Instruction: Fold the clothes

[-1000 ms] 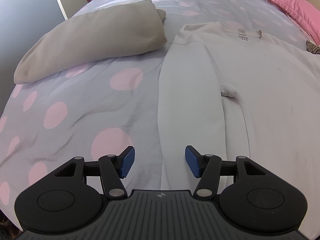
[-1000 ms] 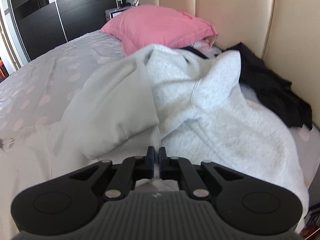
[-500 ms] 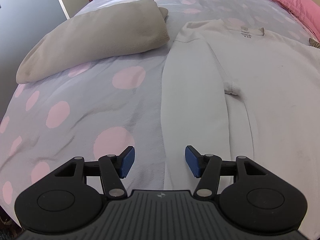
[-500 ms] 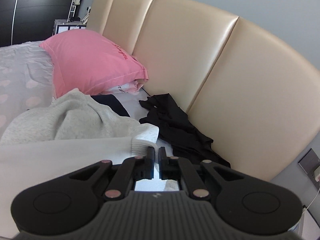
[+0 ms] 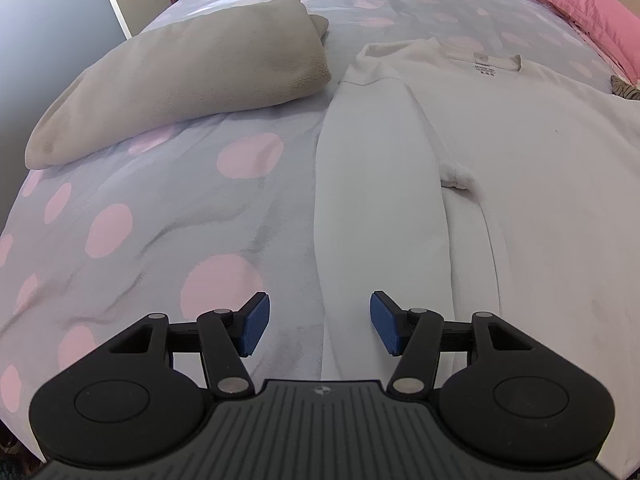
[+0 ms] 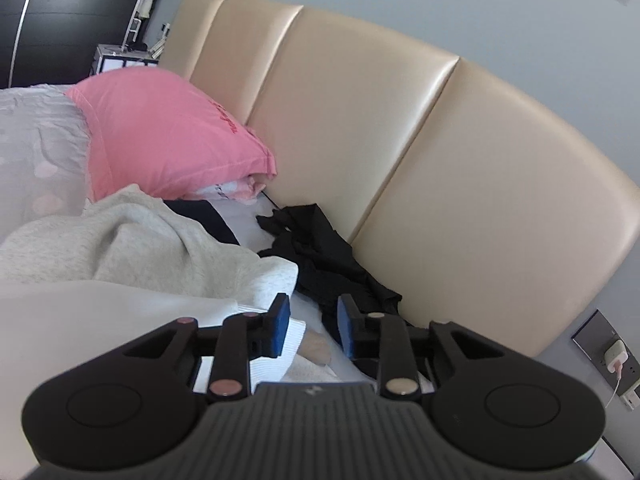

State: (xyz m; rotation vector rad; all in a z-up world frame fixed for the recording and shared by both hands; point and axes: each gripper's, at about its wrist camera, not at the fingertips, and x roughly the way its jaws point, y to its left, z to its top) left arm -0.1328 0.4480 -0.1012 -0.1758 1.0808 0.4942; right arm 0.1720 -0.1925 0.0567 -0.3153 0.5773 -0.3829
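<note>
In the left wrist view, a white long-sleeved sweatshirt (image 5: 520, 168) lies spread flat on the bed (image 5: 168, 216), whose cover is grey with pink dots; its neck label faces up at the far end and its near-side sleeve (image 5: 380, 200) runs straight down alongside the body toward the camera. Just beyond the sweatshirt's shoulder, on the far left, sits a beige fleece garment (image 5: 192, 76) that looks folded into a thick bundle, so one item seems done, while the sweatshirt shows no fold yet and appears only laid out ready. The left hand-held gripper (image 5: 318, 326) hovers low over the bed near the sleeve's lower end, its blue pads wide apart and holding nothing, with the sleeve edge lying between and ahead of them. A pink pillow (image 5: 592, 20) sits beyond the sweatshirt at the far right. In the right wrist view, the right hand-held gripper (image 6: 311, 330) points toward the cream padded headboard (image 6: 400, 152), tilted upward, with its pads parted and empty; a ribbed white cuff (image 6: 280, 348), probably the sweatshirt's other sleeve end, lies just under and beside its left pad but is not pinched. Left of the cuff, a heather-grey sweatshirt (image 6: 120, 248) lies crumpled, and black clothing (image 6: 320, 256) is heaped against the headboard, so both look unfolded and most of the work remains.
</note>
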